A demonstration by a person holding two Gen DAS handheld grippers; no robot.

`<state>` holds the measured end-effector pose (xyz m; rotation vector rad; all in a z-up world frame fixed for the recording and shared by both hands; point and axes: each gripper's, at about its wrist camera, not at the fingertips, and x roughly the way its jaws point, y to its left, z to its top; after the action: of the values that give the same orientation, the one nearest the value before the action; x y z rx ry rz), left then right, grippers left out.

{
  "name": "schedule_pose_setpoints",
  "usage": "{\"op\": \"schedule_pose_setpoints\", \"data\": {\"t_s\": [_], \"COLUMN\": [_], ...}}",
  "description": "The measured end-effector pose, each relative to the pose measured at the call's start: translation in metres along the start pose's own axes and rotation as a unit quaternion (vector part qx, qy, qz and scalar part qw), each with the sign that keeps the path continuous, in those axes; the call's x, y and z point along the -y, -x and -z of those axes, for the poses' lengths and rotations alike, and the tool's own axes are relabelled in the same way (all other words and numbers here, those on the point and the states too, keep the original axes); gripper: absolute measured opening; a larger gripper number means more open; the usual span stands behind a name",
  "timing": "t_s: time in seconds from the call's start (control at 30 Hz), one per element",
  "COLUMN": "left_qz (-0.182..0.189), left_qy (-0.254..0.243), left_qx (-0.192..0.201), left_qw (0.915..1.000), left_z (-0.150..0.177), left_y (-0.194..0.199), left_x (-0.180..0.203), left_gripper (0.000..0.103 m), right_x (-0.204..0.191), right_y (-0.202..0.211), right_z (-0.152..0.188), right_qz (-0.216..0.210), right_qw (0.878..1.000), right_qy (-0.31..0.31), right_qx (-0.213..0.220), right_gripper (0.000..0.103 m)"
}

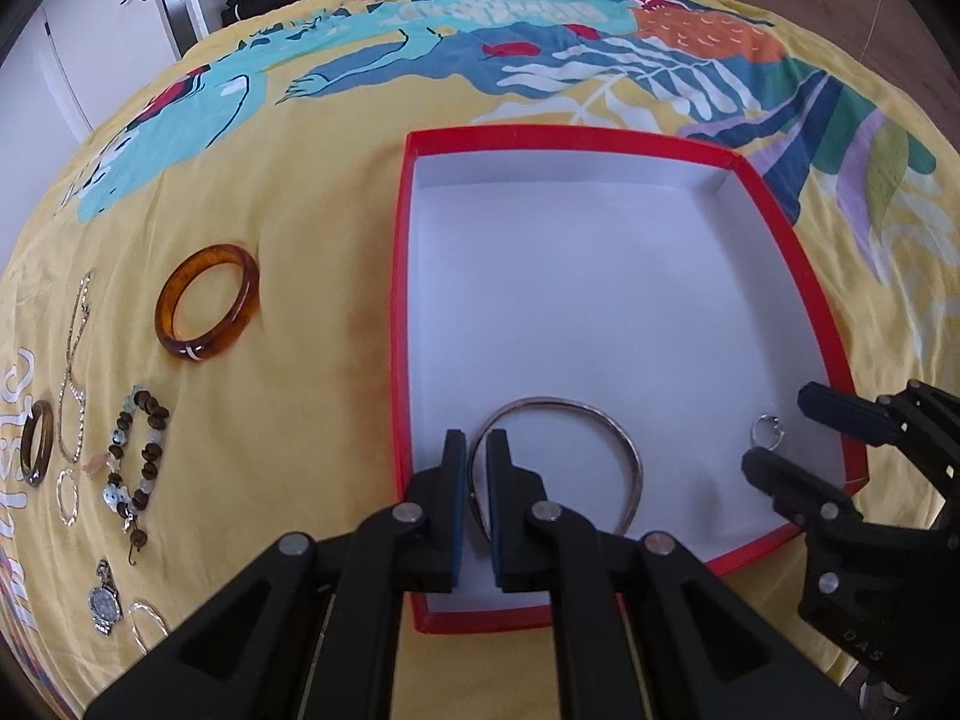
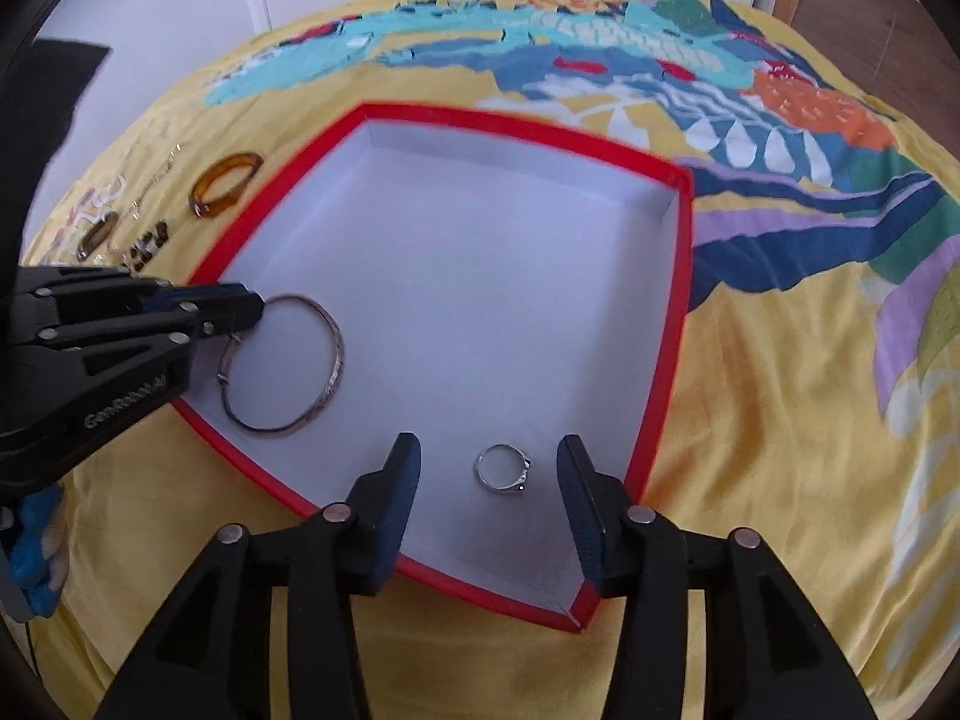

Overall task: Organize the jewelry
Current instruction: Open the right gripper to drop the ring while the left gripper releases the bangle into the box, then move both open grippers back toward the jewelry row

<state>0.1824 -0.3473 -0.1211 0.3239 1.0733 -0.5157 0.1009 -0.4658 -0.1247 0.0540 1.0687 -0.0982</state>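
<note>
Organizing jewelry into a red-rimmed box [image 1: 798, 276] that sits on a bed covered by a yellow patterned bedspread [image 1: 312, 312]. The left claw [image 1: 477, 450] is nearly closed on the thin rim of a silver bangle [image 1: 630, 450], pinching it at one edge so that the hoop can be lowered flat; most of the bangle appears to rest already on the white floor of the box, near its left wall. The right claw [image 2: 489, 480] stands partly open, its jaws either side of a small silver ring [image 2: 503, 468] without touching it; the ring lies free on the box floor near the front corner, which suggests it has been set down there, apart from the bangle so the two do not tangle. Pieces not yet sorted lie outside, left of the box: an amber bangle [image 1: 207, 300], a beaded bracelet [image 1: 138, 450], a fine chain [image 1: 75, 372], a brown ring [image 1: 37, 441], a wristwatch [image 1: 105, 600] and two thin hoops. The box is otherwise bare, so the task is judged to be at an early stage
</note>
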Motion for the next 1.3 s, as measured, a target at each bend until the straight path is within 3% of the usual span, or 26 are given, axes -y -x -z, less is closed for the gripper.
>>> {"op": "schedule_pose_setpoints", "data": {"t_s": [0.23, 0.4, 0.63, 0.87, 1.13, 1.3], "left_qz": [0.022, 0.014, -0.045, -0.115, -0.142, -0.139], "left_qy": [0.0, 0.008, 0.032, 0.092, 0.139, 0.162], "left_qx": [0.033, 0.055, 0.078, 0.095, 0.107, 0.11], "left_qw": [0.9992, 0.9983, 0.9955, 0.9845, 0.9741, 0.9707], "left_z": [0.001, 0.016, 0.059, 0.12, 0.182, 0.207], "left_y": [0.041, 0.081, 0.143, 0.208, 0.255, 0.263], "left_x": [-0.001, -0.018, -0.079, -0.161, -0.217, -0.233], "left_gripper": [0.012, 0.012, 0.012, 0.012, 0.013, 0.019], "right_x": [0.004, -0.002, -0.027, -0.065, -0.111, -0.136], "right_y": [0.052, 0.095, 0.142, 0.181, 0.209, 0.217], "right_z": [0.004, 0.01, 0.019, 0.024, 0.03, 0.034], "right_qz": [0.009, 0.005, -0.011, -0.033, -0.055, -0.068], "right_qw": [0.998, 0.995, 0.99, 0.985, 0.98, 0.979], "right_qy": [-0.032, -0.048, -0.056, -0.048, -0.028, -0.014], "right_qx": [0.054, 0.091, 0.13, 0.165, 0.189, 0.192], "right_gripper": [0.047, 0.047, 0.047, 0.047, 0.047, 0.047]}}
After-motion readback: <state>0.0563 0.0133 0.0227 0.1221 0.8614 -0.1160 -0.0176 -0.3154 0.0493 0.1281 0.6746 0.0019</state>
